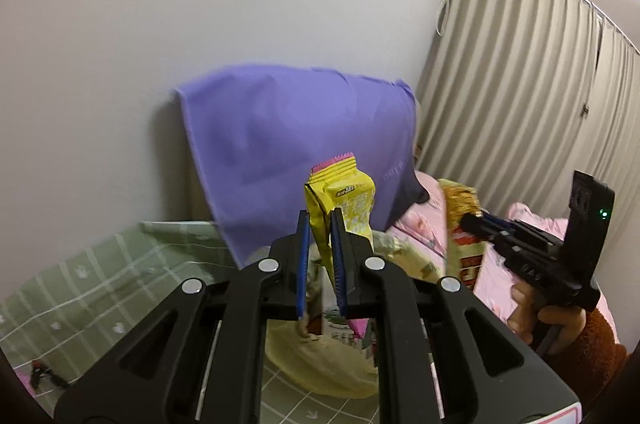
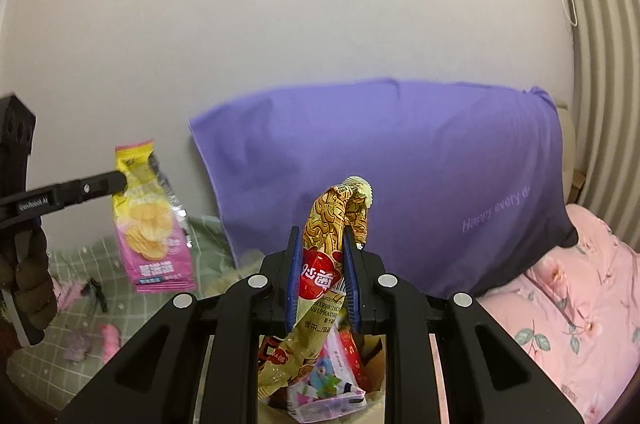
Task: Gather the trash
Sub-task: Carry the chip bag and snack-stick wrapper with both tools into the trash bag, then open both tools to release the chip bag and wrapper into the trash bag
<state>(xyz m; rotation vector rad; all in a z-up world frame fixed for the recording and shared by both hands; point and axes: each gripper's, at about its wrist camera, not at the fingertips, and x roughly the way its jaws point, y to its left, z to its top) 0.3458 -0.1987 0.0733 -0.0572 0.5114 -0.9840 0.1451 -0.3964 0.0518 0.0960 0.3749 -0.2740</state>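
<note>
My left gripper point(image 1: 320, 220) is shut on a yellow and pink chip bag point(image 1: 344, 199), held up in the air above the bed. The same bag shows in the right wrist view point(image 2: 150, 220), hanging from the left gripper point(image 2: 120, 180). My right gripper point(image 2: 320, 236) is shut on a gold and red noodle wrapper point(image 2: 332, 224), also lifted. It shows in the left wrist view point(image 1: 460, 212) with the right gripper point(image 1: 470, 222) at the right. Below the right gripper lie more colourful wrappers point(image 2: 328, 380) in what looks like a cardboard box.
A purple pillow point(image 2: 400, 175) leans on the white wall. A green checked sheet point(image 1: 100, 276) lies to the left, a pink floral quilt point(image 2: 568, 312) to the right. A yellowish bag point(image 1: 320, 364) lies below the left gripper. Small pink items point(image 2: 108, 340) lie on the sheet. Curtains point(image 1: 520, 83) hang at the right.
</note>
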